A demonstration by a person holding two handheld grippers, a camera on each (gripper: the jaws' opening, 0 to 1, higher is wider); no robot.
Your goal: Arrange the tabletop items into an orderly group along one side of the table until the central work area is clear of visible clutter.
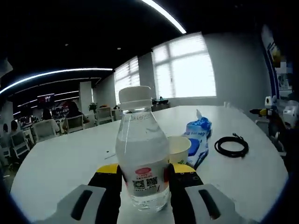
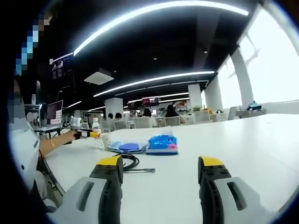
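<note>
Left claw clamped on clear plastic water bottle with white cap; right claw spread apart, empty; bottle could slip, toppling paper cup

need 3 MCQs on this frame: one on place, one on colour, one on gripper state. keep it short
1. Where is the paper cup relative to the water bottle in the left gripper view?
A. Right beside it, on its right
B. Far off by the window
C. Stacked on its cap

2. What colour is the bottle's cap?
A. Red
B. White
C. Green

3. What state is the right gripper in?
A. Shut on the black cable
B. Shut on the blue pack
C. Open, holding nothing

Answers:
1. A: the cup shows just behind the bottle's right side on the white table.
2. B: the cap on top reads plain white.
3. C: its yellow-tipped fingers stand wide apart over bare table, with the black cable and blue pack lying farther ahead. The left gripper, by contrast, is shut on the bottle.
</note>
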